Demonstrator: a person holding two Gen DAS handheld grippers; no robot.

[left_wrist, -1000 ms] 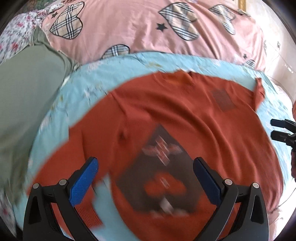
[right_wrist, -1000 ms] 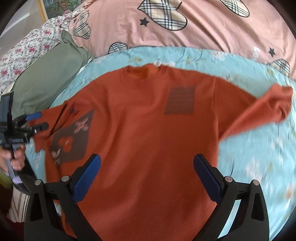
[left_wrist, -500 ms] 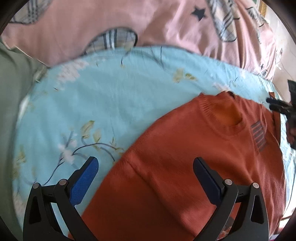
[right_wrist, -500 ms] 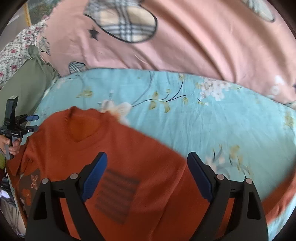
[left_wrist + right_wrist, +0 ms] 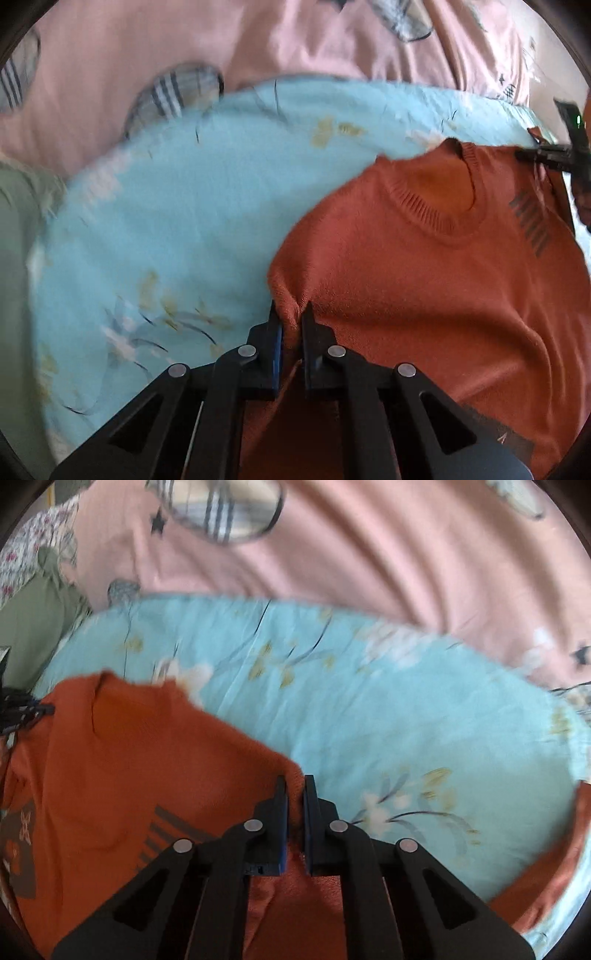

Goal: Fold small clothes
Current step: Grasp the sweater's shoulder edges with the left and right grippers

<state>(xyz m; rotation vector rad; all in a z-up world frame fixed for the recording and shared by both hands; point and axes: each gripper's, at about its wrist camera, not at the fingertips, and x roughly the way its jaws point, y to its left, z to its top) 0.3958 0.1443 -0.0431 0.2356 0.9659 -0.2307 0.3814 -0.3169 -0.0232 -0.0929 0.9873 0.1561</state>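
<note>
A rust-orange knit sweater [image 5: 424,288] lies face up on a light blue floral sheet [image 5: 177,221], collar away from me. My left gripper [image 5: 291,314] is shut on the sweater's left shoulder. In the right wrist view my right gripper [image 5: 294,786] is shut on the sweater's [image 5: 140,775] right shoulder. A grey striped patch [image 5: 162,830] shows on the chest. One sleeve [image 5: 554,867] trails off at the right. Each gripper appears small at the edge of the other's view: the right one [image 5: 546,155] and the left one [image 5: 22,712].
A pink duvet with plaid hearts [image 5: 332,546] is bunched along the far side of the blue sheet [image 5: 369,709]. A green pillow [image 5: 33,627] and floral fabric [image 5: 22,554] lie at the far left. A dark patterned patch [image 5: 18,849] marks the sweater's left side.
Both grippers moved forward to the sweater's shoulders and went from wide open to shut on the fabric, bunching it at the fingertips.
</note>
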